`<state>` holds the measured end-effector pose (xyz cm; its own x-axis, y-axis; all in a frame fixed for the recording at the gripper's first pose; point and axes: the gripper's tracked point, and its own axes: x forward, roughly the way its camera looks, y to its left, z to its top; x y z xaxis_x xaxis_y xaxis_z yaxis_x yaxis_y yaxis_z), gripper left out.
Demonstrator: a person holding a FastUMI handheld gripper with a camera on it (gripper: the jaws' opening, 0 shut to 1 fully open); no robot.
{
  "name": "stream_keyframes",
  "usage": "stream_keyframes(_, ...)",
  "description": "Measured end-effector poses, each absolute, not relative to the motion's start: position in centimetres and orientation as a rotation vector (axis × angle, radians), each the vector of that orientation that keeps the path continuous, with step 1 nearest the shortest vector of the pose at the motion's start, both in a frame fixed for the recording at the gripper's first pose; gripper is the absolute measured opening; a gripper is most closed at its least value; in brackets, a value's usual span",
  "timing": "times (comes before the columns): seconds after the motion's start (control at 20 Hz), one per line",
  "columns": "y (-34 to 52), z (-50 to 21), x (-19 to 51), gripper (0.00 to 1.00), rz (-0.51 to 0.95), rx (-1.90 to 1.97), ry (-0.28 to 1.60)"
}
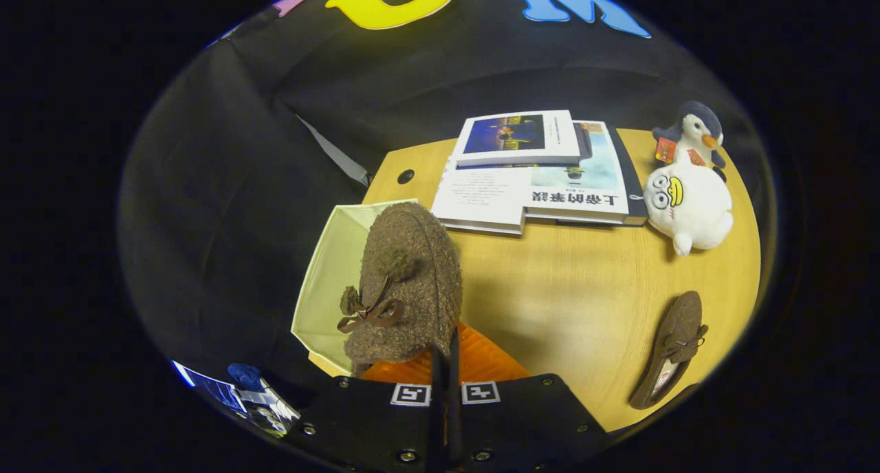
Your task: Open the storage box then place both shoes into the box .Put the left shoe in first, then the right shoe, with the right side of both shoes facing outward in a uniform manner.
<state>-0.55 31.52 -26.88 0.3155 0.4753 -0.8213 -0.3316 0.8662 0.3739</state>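
1. A fuzzy brown shoe (405,280) with a small bow (toe pointing away) hangs just ahead of the gripper (445,363), pinched at its heel edge between the two nearly closed fingers.
2. Under and at about 10 o'clock from that shoe is the pale yellow-green storage box (330,280), its inside wall showing; whether the shoe touches it is hard to tell.
3. The second brown shoe (670,349) lies on the round wooden table (584,294) at 3 o'clock from the fingers, well apart from the box.
4. At 12 o'clock, beyond the held shoe, is a stack of books (543,177).
5. At 2 o'clock sits a white plush duck (687,205), touching a plush penguin (694,133) behind it.
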Motion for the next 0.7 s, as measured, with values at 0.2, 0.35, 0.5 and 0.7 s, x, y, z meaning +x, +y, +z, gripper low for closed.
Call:
stream_keyframes(0.2, 34.6, -24.7, 0.0, 0.02, 0.584, 0.124, 1.107)
stream_keyframes(0.35, 36.9, -23.5, 0.5, 0.02, 0.610, 0.131, 1.102)
stream_keyframes(0.5, 39.1, -23.3, 1.1, 0.02, 0.625, 0.115, 1.102)
stream_keyframes(0.7, 41.9, -24.3, 1.1, 0.02, 0.638, 0.091, 1.128)
